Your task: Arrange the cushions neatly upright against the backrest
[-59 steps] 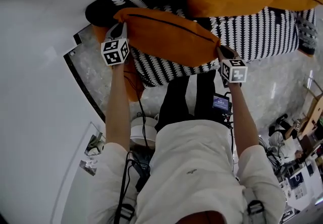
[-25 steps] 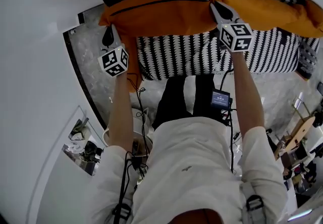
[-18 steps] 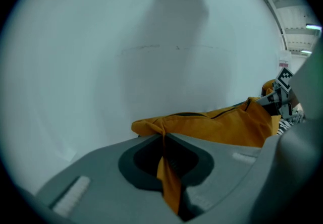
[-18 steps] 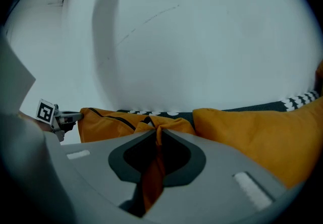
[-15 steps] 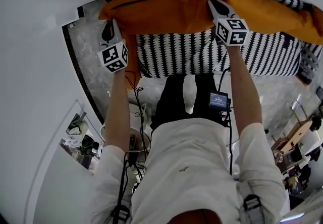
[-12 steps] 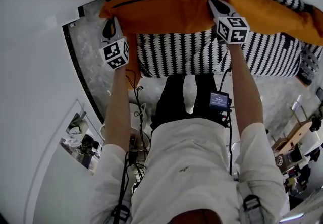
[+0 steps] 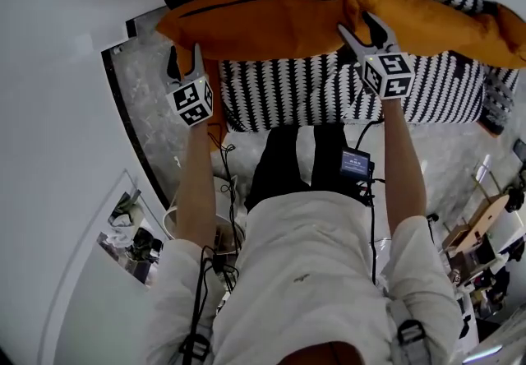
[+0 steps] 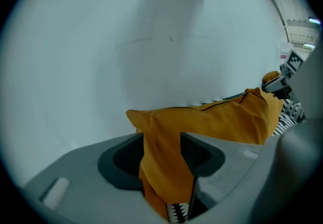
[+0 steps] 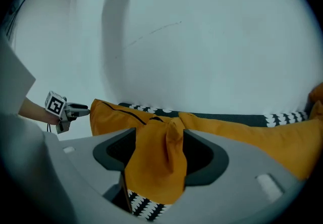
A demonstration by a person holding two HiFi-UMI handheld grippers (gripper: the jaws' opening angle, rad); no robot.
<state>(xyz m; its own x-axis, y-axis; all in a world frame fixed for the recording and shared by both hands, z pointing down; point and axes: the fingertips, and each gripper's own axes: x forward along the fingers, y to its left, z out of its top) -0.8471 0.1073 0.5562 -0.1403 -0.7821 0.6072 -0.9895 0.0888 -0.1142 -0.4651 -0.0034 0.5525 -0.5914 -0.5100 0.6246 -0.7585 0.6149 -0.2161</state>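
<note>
An orange cushion [image 7: 255, 18] with a dark zip line stands along the backrest of the black-and-white patterned sofa [image 7: 288, 88]. A second orange cushion [image 7: 436, 18] leans beside it on the right, their ends touching. My left gripper [image 7: 185, 59] is open just off the first cushion's left corner. My right gripper [image 7: 359, 25] is open at its right corner. In the left gripper view the cushion [image 8: 212, 119] has its corner hanging loose in the wide gap of that gripper [image 8: 161, 152]. The right gripper view shows the same cushion [image 9: 156, 162] between spread jaws.
A white wall rises behind the sofa. Grey marble floor [image 7: 156, 125] lies left of it, with a strip of orange fabric [image 7: 215, 108] at the sofa's left end. Cables and a small screen [image 7: 355, 163] hang at the person's waist. Clutter sits at the lower right.
The cushion was lifted from the seat up against the backrest. Both grippers have since opened and drawn back a little from its corners.
</note>
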